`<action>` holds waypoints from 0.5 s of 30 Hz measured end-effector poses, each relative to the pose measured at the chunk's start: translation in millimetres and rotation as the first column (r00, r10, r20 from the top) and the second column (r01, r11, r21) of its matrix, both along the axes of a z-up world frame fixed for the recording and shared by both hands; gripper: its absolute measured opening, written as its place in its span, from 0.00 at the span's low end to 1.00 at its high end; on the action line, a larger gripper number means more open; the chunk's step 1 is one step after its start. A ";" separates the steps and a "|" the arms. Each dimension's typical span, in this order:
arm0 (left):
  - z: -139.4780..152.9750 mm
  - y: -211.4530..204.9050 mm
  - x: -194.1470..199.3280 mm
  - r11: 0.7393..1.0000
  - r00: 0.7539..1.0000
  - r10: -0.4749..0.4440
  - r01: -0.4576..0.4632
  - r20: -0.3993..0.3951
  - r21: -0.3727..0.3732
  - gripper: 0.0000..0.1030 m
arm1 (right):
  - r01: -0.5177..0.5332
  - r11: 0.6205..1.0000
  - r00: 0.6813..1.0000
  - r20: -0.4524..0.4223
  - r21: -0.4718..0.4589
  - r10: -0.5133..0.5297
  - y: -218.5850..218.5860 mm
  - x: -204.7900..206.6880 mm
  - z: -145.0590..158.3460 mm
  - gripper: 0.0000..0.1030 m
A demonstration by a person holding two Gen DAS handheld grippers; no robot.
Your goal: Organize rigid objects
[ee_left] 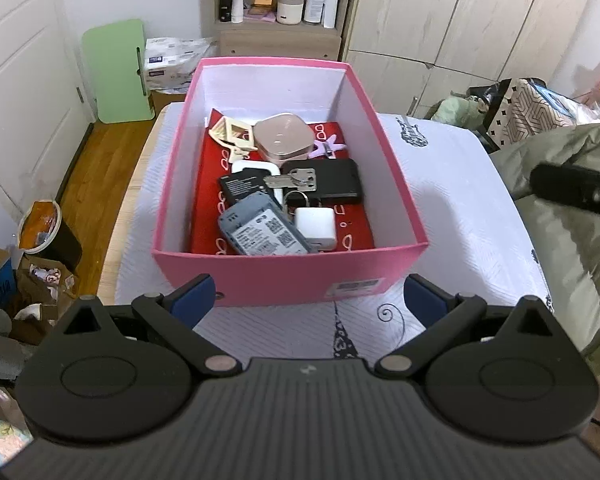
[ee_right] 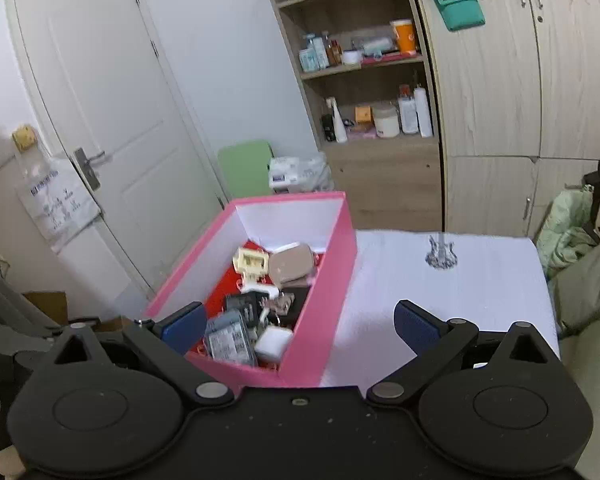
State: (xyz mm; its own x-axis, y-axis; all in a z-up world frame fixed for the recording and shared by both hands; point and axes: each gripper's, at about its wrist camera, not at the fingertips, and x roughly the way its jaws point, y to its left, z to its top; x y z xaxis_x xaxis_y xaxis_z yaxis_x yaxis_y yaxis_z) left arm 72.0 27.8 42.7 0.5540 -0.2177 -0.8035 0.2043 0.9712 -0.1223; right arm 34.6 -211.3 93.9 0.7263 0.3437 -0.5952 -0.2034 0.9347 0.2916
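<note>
**Pink box of small hard things sits on the bed, both claws spread and empty**

A pink cardboard box point(ee_left: 284, 280) with white inner walls stands on a white quilted bedcover point(ee_left: 452, 216) printed with dark line drawings. The box is rectangular, and in the left wrist view its long axis runs away from the camera, towards the wooden shelf unit point(ee_left: 278, 36).

A red printed sheet point(ee_left: 208, 208) lines its floor. On it lie a rounded, rose-coloured square case point(ee_left: 284, 136), a cream plastic frame point(ee_left: 234, 134), a flat black phone point(ee_left: 332, 182) lying crosswise, and a metal key point(ee_left: 296, 180) resting on the phone's left end. Nearer the camera are a grey battery pack point(ee_left: 262, 232) with white labels, set at a slant, and just beside it a glossy white charger cube point(ee_left: 316, 228).

The left gripper point(ee_left: 308, 298) hangs just before the box's near wall, its ribbed blue pads point(ee_left: 190, 300) spread wide with nothing between them. The right gripper point(ee_right: 300, 328) is over the box's near right corner; its jaws stand wide apart too, and they grip nothing. One pad point(ee_right: 182, 326) shows in front of the box's open top, the other over the bedcover.
</note>
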 end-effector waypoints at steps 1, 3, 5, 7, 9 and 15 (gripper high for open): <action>0.2 -2.7 -1.8 1.000 1.000 0.000 0.000 0.007 0.005 0.99 | 0.003 1.000 1.000 -0.011 -0.014 -0.003 0.4 -2.5 -1.1 0.99; 0.4 -8.3 -5.4 1.000 1.000 -0.005 0.004 0.026 0.027 0.99 | 0.006 0.999 1.000 -0.007 -0.043 -0.007 1.6 -9.6 -2.3 0.98; 0.4 -12.7 -8.1 0.999 0.999 -0.003 0.001 0.035 0.042 0.99 | 0.017 0.997 1.000 0.007 -0.071 -0.016 1.7 -16.4 -3.5 0.98; -0.5 -15.3 -9.6 0.999 0.999 0.008 -0.010 0.039 0.043 0.99 | 0.035 0.994 0.999 0.014 -0.104 -0.034 1.5 -21.9 -4.1 0.98; -2.4 -18.3 -10.8 0.998 0.999 0.020 -0.023 0.046 0.053 0.99 | 0.056 0.990 0.998 0.017 -0.126 -0.054 1.4 -25.9 -4.9 0.98; -5.7 -25.0 -11.9 0.996 0.998 0.053 -0.055 0.039 0.063 0.99 | 0.085 0.984 0.996 0.000 -0.156 -0.086 -1.3 -28.6 -10.1 0.98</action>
State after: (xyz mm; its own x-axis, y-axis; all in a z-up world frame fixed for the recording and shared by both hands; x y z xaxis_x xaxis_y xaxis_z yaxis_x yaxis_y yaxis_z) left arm 60.1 2.7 37.0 0.5936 -0.1355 -0.7932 0.1546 0.9866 -0.0528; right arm 6.0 -212.6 83.8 0.7450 0.1828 -0.6415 -0.1191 0.9827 0.1418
